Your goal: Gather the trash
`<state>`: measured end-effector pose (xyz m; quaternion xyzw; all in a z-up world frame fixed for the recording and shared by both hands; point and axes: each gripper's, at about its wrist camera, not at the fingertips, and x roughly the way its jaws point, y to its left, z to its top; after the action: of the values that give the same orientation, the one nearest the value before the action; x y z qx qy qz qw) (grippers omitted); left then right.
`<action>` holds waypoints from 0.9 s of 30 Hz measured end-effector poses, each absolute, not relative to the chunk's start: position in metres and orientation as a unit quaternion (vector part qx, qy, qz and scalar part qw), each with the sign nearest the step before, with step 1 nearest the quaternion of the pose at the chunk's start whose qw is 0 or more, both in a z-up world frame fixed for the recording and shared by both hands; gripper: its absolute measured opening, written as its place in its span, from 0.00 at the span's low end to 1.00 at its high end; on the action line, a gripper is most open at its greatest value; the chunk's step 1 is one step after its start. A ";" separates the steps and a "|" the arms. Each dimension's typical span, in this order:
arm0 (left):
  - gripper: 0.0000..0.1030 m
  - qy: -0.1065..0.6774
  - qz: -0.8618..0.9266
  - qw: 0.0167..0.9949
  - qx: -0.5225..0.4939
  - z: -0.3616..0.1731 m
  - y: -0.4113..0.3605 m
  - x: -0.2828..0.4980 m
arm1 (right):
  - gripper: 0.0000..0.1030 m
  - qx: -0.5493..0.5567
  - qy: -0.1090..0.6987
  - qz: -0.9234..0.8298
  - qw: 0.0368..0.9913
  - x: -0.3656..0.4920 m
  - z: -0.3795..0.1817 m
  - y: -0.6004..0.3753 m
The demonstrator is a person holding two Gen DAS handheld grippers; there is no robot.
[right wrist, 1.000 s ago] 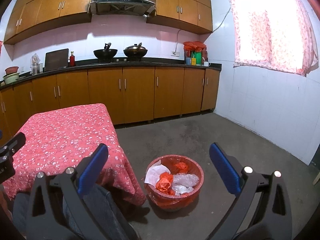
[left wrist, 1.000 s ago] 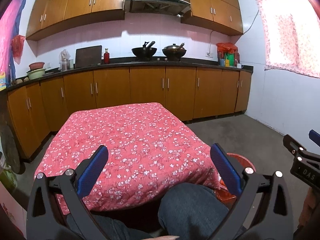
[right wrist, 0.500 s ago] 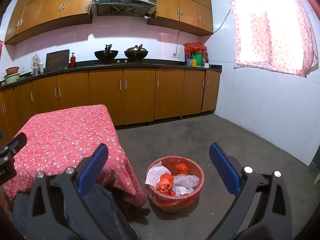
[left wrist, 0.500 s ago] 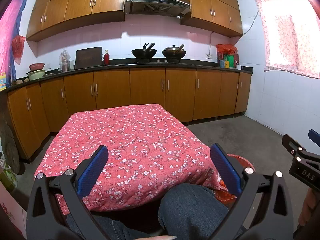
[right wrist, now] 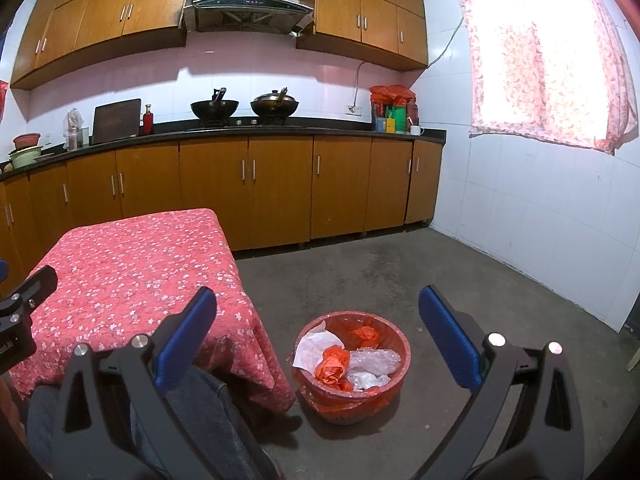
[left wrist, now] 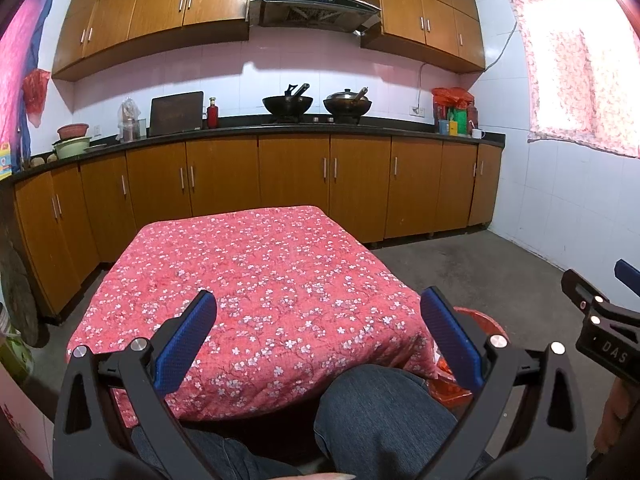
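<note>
A red trash basket (right wrist: 404, 356) stands on the floor right of the table. It holds white paper (right wrist: 314, 346), orange plastic (right wrist: 334, 366) and clear wrap (right wrist: 374, 362). Its rim also shows in the left wrist view (left wrist: 478, 316), mostly hidden by the table. My right gripper (right wrist: 318, 334) is open and empty, held above and in front of the basket. My left gripper (left wrist: 320, 334) is open and empty over the near edge of the table (left wrist: 256, 272), which has a red floral cloth with nothing lying on it.
The person's knees in jeans (left wrist: 384, 412) are under the table's near edge. Wooden cabinets (left wrist: 292, 184) and a counter with woks (left wrist: 288, 104) line the far wall. A white tiled wall (right wrist: 540, 216) with a curtained window stands on the right. The floor is grey concrete (right wrist: 400, 272).
Both views have shifted only slightly. Both grippers stay open and empty, and the basket's contents are unchanged.
</note>
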<state>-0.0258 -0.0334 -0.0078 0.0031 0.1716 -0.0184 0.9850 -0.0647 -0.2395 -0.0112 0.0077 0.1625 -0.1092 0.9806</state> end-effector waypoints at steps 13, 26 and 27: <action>0.98 0.173 -0.020 0.985 0.002 -0.009 -0.034 -0.026 | 0.96 0.008 0.163 -0.109 0.981 -0.064 -0.012 -0.239; 0.98 0.174 -0.019 0.985 0.001 -0.009 -0.035 -0.026 | 0.96 0.008 0.163 -0.109 0.981 -0.064 -0.012 -0.240; 0.98 0.174 -0.019 0.985 0.001 -0.009 -0.035 -0.026 | 0.96 0.008 0.163 -0.109 0.981 -0.064 -0.012 -0.240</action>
<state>-0.0258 -0.0349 -0.0088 0.0013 0.1740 -0.0193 0.9846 -0.0643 -0.2397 -0.0118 0.0082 0.1626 -0.1091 0.9806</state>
